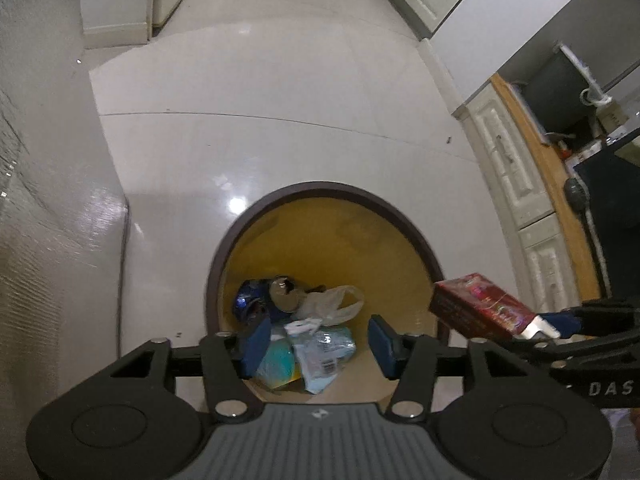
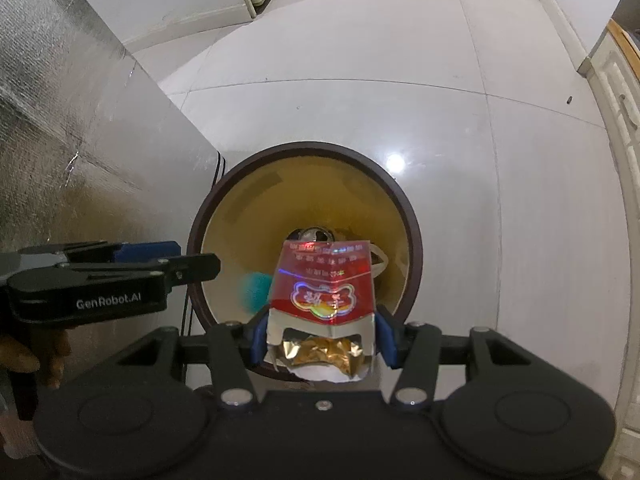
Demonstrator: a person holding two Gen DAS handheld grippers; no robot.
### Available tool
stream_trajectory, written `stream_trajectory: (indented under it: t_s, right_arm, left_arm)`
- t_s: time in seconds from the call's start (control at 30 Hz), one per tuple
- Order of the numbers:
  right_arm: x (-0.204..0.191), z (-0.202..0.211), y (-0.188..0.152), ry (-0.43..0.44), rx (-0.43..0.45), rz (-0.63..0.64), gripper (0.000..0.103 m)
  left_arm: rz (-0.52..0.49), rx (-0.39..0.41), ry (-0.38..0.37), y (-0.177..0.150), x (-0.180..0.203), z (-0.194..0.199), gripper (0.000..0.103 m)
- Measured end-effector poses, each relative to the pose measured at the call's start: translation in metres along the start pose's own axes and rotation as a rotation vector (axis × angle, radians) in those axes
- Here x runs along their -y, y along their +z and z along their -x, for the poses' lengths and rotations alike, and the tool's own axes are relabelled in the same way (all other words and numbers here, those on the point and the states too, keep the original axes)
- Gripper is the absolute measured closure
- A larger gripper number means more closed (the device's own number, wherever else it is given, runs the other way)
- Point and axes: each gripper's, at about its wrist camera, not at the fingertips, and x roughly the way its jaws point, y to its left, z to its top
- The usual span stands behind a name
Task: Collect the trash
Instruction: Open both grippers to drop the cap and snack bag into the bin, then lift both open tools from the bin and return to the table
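Observation:
A round trash bin [image 1: 320, 189] with a dark brown rim and yellow inside stands on the white floor, directly below both grippers. In it lie a blue wrapper [image 1: 248, 300], a can [image 1: 282, 292], a clear plastic bag [image 1: 332, 304] and teal packets [image 1: 316, 354]. My left gripper [image 1: 316, 340] hangs open over the bin with nothing pressed between its blue pads. It also shows at the left of the right wrist view, left gripper [image 2: 168, 258]. My right gripper [image 2: 320, 336] is shut on a torn red carton [image 2: 324, 280] with gold foil inside, held above the bin [image 2: 304, 148]. A blurred teal packet [image 2: 254, 288] shows inside.
A silver foil-covered panel [image 2: 80, 140] stands close on the left of the bin. White cabinet doors [image 1: 508, 160] under a wooden counter edge [image 1: 532, 140] run along the right. Glossy white floor tiles [image 1: 280, 100] stretch ahead. A person's hand [image 2: 44, 356] holds the left gripper.

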Motion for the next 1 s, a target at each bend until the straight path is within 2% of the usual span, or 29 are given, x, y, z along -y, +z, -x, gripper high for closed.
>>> stream_trajectory:
  t_s: [0.1,0.3,0.43,0.6,0.7,0.77,1.0]
  right_arm:
    - [-0.001,0.002,0.001,0.007,0.002,-0.003,0.049]
    - [0.003,0.004,0.004,0.031,0.008,-0.033,0.048]
    - [0.003,0.007,0.004,0.055,0.018,-0.042,0.049]
    - [0.002,0.01,0.006,0.124,0.047,-0.095,0.049]
    - [-0.001,0.011,0.006,0.144,0.051,-0.078,0.041]
    - [-0.001,0.011,0.003,0.126,0.041,-0.061,0.041]
    - [0.0,0.002,-0.008,0.068,-0.009,-0.036,0.022]
  left_arm:
    - [-0.017,-0.016,0.044,0.0,-0.001,0.0,0.044]
    - [-0.029,-0.058,0.119,0.003,-0.008,0.0,0.034]
    - [-0.037,-0.059,0.16,0.006,-0.013,0.005,0.024]
    - [-0.027,-0.062,0.191,0.006,-0.021,0.008,0.019]
    - [-0.035,-0.078,0.191,0.004,-0.02,0.005,0.018]
    - [-0.044,-0.085,0.192,0.004,-0.019,0.004,0.012]
    - [-0.049,-0.103,0.2,0.001,-0.018,0.006,0.002]
